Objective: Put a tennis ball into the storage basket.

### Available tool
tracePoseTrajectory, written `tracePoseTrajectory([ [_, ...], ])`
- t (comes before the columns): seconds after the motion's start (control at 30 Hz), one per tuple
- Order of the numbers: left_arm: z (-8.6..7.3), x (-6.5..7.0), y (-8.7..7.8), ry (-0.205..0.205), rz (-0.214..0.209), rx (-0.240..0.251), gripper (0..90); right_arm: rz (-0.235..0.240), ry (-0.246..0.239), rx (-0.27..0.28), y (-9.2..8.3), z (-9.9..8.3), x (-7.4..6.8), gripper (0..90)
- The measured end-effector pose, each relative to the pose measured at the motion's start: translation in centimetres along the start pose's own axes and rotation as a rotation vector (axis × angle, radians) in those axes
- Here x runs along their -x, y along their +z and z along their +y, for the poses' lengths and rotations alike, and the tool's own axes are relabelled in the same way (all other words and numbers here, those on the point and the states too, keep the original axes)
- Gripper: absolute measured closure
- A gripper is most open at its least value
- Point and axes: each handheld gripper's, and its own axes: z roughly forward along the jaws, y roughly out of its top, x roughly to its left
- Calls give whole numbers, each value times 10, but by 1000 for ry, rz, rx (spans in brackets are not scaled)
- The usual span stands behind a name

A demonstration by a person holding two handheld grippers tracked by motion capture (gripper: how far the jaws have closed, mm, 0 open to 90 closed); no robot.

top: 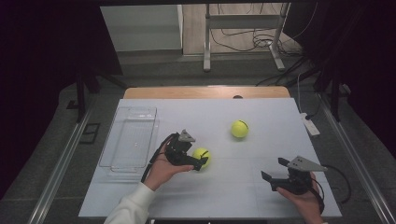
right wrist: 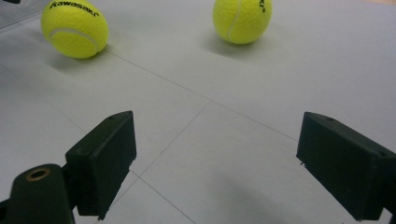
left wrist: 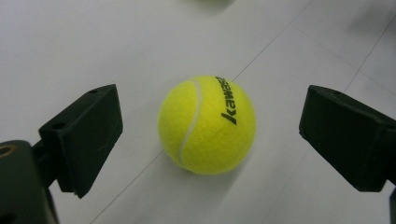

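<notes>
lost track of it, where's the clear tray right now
In the high view the clear tray lies on the left part of the table, just left of the left gripper and the near ball.

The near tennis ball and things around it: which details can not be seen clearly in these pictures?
- Near tennis ball, left gripper view: the printed word curves away over the ball.
- Same ball, high view: the left hand-held gripper covers its left side.
- Far tennis ball, right gripper view: top edge cuts it.
- Clear tray, high view: contents too faint.
</notes>
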Motion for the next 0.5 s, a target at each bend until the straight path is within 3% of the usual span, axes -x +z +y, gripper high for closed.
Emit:
tracePoseTrajectory([
  [0.5, 4, -2, 20, -5, 3, -44, 50, 2, -6, -4, 1, 0, -1, 121],
])
